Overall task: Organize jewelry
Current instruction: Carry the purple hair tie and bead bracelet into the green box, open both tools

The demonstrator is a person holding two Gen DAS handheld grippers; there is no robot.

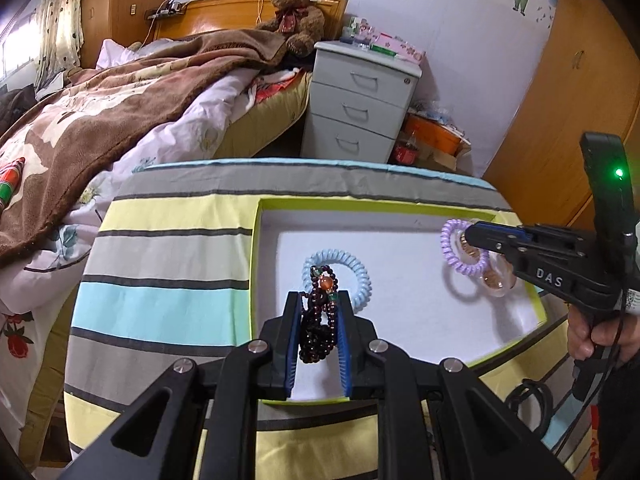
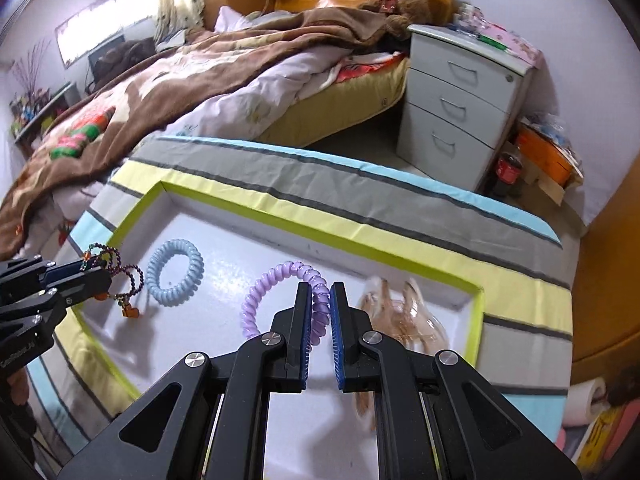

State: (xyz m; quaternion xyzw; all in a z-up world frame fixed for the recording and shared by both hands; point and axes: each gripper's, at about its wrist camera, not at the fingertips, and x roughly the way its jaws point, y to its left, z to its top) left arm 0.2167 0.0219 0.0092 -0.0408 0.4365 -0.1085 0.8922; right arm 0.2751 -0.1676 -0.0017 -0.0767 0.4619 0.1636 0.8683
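Note:
A shallow white tray with a lime rim [image 1: 256, 264] [image 2: 478, 316] lies on a striped cloth. My left gripper [image 1: 319, 300] [image 2: 106, 276] is shut on a dark beaded bracelet [image 1: 318, 328] [image 2: 128, 276] with an orange bead, held just above the tray floor. A pale blue spiral hair tie [image 1: 362, 280] [image 2: 175, 272] lies in the tray behind it. My right gripper [image 2: 320, 292] [image 1: 466, 236] is shut on a purple spiral hair tie [image 2: 276, 284] [image 1: 452, 248], hanging over the tray's right part. A clear amber hair clip [image 2: 400, 312] [image 1: 496, 280] lies below it, blurred.
The striped cloth [image 1: 168, 264] covers a small table. Behind it stand a bed with a brown blanket [image 1: 120, 112], a grey drawer unit [image 1: 356, 108] and a teddy bear [image 1: 298, 12]. A wooden wardrobe [image 1: 580, 80] is at the right. A hand [image 1: 588, 332] grips the right tool.

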